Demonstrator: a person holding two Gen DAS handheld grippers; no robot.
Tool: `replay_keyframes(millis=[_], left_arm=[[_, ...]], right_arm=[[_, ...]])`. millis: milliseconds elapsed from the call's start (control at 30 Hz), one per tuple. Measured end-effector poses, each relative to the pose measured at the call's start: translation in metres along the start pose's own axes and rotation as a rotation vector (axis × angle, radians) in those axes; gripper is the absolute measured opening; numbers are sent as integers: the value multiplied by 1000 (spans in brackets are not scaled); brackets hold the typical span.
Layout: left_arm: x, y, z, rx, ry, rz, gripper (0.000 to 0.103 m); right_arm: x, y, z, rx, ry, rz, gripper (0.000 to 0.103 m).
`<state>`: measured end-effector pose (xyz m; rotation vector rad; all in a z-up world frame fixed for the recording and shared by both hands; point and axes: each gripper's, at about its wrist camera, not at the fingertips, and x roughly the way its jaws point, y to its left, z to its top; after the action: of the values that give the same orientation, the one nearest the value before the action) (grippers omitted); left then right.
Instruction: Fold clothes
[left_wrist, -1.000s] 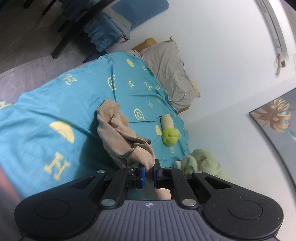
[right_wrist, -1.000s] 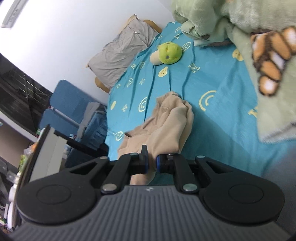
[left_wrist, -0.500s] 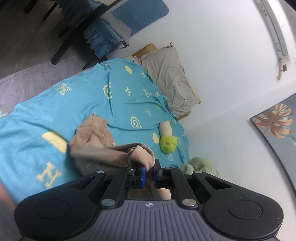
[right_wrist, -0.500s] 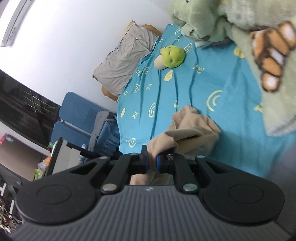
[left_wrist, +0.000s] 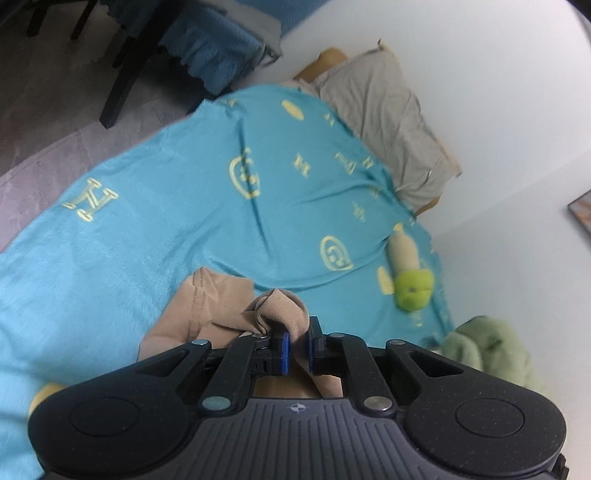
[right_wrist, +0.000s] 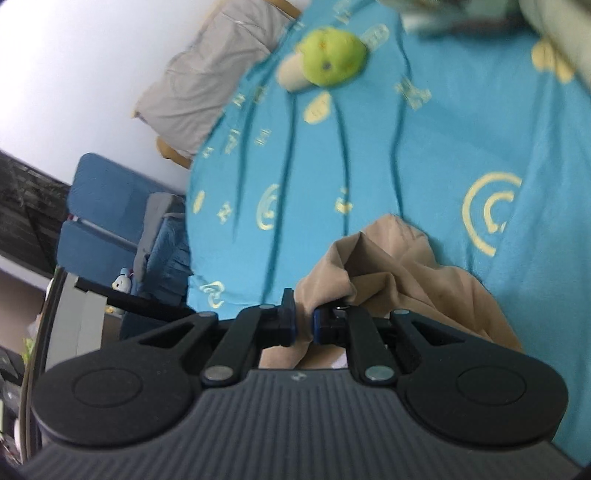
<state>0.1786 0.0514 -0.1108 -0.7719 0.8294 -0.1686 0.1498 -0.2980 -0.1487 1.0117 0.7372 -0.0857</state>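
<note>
Two hand-held grippers each pinch the same tan garment over a bed covered by a turquoise blanket printed with pale yellow letters and rings. The left hand-held gripper has its blue-padded fingers drawn close on a bunched fold of the tan cloth, which bulges up just beyond the pads; the rest of the garment trails off to the left of the fingers and lies on the blanket. The right hand-held gripper likewise has its fingers nearly together with a tuck of the tan garment caught between them, and the cloth spreads to the right of that gripper in loose creases on the bed.

Farther up the bed, a small yellow-green plush toy with a beige end lies on the blanket, well apart from the garment. A grey pillow rests at the head of the bed against a white wall. A pale green fleecy heap sits at the blanket's edge near the wall. Beside the bed stands a blue chair, and the floor beyond it is dark grey. Both views are somewhat blurred.
</note>
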Motion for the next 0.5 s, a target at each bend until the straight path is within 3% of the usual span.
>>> replay_keyframes(millis=[167,367,433,467,500], left_arm=[[31,6,6,74,-2,17,10],[38,-5,-3,218,-42,49,11],[38,-7,-4,244,-43,46,17],[37,-9,-5,259,-42,39,27],[35,-12,-6,275,-41,31,41]], right_arm=[[26,-2,6,-24,3,-14,12],[36,-3,8,-82,0,1,14],[36,-5,10,-84,14,6,16],[35,-4,10,-98,18,6,21],[33,-1,9,-117,13,13,41]])
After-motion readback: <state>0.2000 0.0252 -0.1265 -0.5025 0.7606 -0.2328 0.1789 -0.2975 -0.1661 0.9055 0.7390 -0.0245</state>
